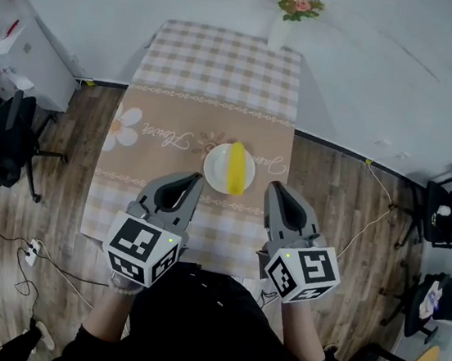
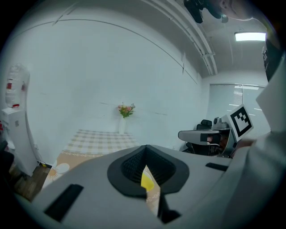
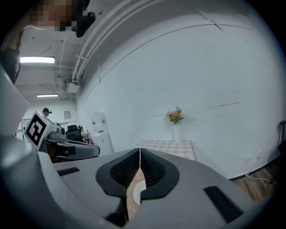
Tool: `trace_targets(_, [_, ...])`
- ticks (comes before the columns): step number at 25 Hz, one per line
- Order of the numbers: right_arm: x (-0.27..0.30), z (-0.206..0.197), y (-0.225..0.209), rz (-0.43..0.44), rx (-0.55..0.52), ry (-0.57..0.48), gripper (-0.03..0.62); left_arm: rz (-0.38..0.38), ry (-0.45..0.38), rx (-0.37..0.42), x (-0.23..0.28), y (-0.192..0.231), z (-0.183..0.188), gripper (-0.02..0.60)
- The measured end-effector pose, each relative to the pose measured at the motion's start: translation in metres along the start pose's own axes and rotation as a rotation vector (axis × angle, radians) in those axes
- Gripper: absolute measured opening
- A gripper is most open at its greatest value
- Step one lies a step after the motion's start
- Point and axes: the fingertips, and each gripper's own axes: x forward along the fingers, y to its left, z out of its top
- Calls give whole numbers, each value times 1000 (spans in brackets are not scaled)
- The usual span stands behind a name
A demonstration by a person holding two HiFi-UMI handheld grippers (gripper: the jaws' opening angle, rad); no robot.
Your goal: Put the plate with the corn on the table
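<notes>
A white plate (image 1: 214,167) with a yellow corn cob (image 1: 236,169) lies on the tan runner of the checked table (image 1: 217,63), near its front middle. My left gripper (image 1: 195,178) hovers just short of the plate's left edge, shut with nothing in it. My right gripper (image 1: 275,187) hovers to the plate's right, also shut and empty. In the left gripper view the jaws (image 2: 145,147) meet, and the corn (image 2: 146,181) shows through the slit below. The right gripper view shows closed jaws (image 3: 140,150) with a sliver of plate (image 3: 139,190) beneath.
A white vase of pink flowers (image 1: 291,15) stands at the table's far edge against the wall. Black office chairs (image 1: 5,134) sit left and right (image 1: 444,217). A white cabinet (image 1: 21,45) is at the left. Cables (image 1: 1,257) trail over the wooden floor.
</notes>
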Motion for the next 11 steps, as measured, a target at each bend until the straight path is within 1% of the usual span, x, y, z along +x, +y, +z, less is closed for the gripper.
trace_targets(4, [1,-1,3,5,-20,10,44,0,2,-9,0,1,-2,14])
trace_targets(11, [4,-6,3,9,-19,23,44,2,11,-19,3,4,-6,14])
